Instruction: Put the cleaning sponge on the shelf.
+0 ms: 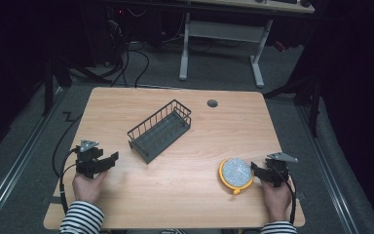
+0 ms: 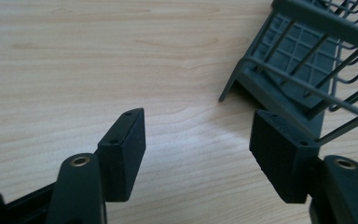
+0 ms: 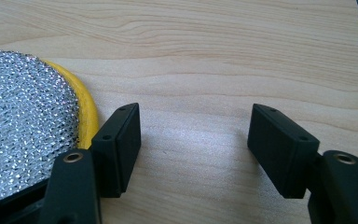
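Note:
A dark wire basket stands at the middle of the wooden table; its near corner fills the upper right of the left gripper view. A round yellow-rimmed scrubber with a silvery mesh face lies at the front right, and its edge lies just left of my right gripper's jaws. My left gripper is held over the table's left side, open, with only bare wood between its jaws. My right gripper sits beside the scrubber, open and empty.
A round cable hole is in the table's far side. Beyond the table stand a white desk frame and cables on the grey floor. Striped sleeves enter at the bottom.

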Available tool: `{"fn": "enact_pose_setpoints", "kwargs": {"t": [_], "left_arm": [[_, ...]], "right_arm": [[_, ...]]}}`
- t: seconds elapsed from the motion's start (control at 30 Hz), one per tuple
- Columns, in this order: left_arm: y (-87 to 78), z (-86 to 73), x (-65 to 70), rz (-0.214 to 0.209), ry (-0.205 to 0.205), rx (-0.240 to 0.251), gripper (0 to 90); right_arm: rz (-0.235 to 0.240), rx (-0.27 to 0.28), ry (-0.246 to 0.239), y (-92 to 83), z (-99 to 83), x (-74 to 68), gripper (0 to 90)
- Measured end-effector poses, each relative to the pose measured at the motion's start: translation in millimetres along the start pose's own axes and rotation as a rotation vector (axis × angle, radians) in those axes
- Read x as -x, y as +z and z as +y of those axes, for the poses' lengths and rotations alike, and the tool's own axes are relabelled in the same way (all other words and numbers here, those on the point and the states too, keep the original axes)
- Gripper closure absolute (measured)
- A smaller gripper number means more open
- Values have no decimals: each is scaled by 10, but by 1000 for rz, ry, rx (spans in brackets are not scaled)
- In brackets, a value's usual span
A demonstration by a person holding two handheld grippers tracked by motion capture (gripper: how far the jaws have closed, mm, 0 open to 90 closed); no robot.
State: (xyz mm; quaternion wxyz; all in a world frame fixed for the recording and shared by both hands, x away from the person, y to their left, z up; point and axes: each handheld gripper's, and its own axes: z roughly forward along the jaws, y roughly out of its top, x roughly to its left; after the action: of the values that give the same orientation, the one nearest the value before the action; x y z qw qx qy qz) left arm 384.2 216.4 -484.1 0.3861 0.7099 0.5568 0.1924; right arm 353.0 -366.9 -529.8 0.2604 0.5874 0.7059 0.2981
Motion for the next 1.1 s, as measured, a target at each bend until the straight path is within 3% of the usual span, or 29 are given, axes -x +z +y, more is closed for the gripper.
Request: {"fn": "enact_pose_setpoints", "kwargs": {"t": [0.2, 0.6, 0.67, 0.93, 1.1], "left_arm": [[-48, 143, 62, -23, 10, 17, 358], [-124, 555, 263, -66, 51, -8, 357], [-87, 669, 298, -68, 59, -31, 357], [64, 828, 391, -79, 62, -91, 363], [216, 888, 440, -47, 68, -138, 368]], "right_arm": [[0, 0, 0, 0, 0, 0, 348], [1, 0, 0, 0, 0, -1, 346], [1, 0, 0, 0, 0, -1, 346], [1, 0, -1, -1, -1, -1, 345], [2, 0, -1, -1, -1, -1, 344]]}}
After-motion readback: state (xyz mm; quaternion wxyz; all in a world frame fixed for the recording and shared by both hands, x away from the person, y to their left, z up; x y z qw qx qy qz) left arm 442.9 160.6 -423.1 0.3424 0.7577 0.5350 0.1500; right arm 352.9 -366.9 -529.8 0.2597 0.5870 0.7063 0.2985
